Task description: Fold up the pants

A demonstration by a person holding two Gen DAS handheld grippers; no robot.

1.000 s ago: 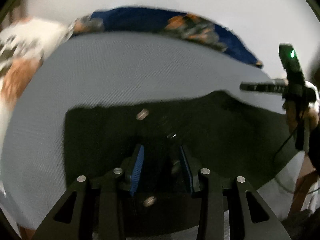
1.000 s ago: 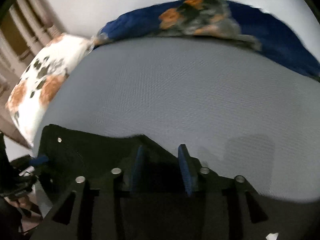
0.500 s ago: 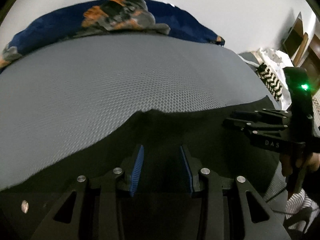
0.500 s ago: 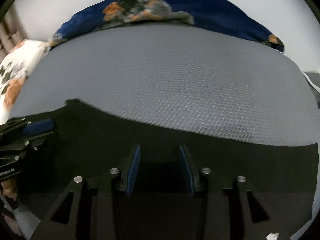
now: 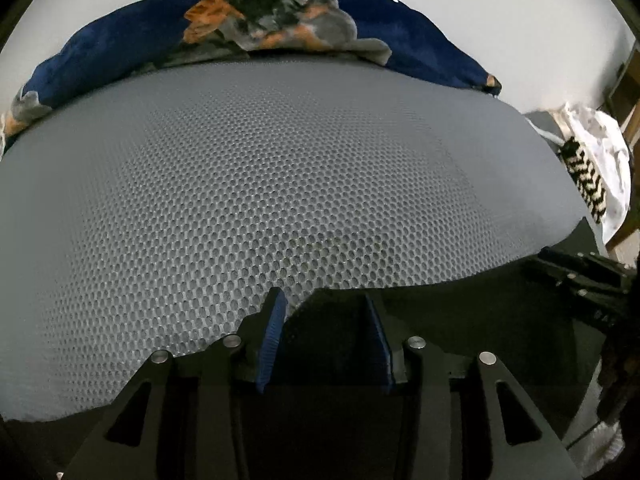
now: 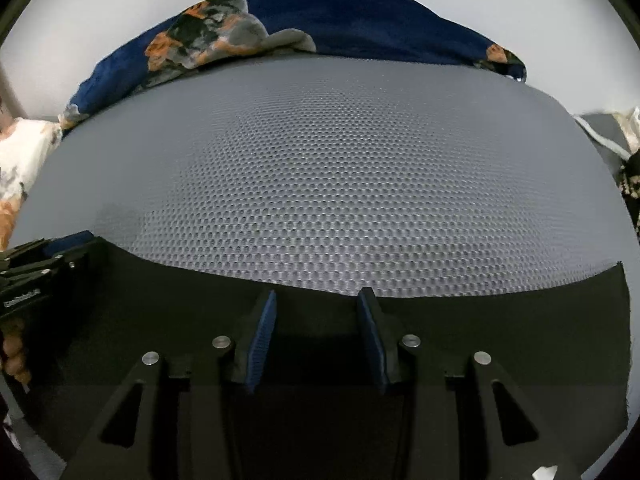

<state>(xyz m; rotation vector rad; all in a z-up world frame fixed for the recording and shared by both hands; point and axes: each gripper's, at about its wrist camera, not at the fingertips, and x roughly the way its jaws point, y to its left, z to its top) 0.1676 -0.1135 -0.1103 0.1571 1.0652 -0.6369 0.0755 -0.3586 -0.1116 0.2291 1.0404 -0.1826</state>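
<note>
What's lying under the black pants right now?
The black pants rest on the grey honeycomb-mesh bed cover, which extends beyond their far edge. Whatever lies directly beneath the fabric is covered.

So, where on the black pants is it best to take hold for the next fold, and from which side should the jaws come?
Probably the far edge of the black pants, where it lies flat and exposed on the grey mesh mattress. Come from the near side, low and forward. The right gripper and left gripper already point there, jaws apart.
</note>
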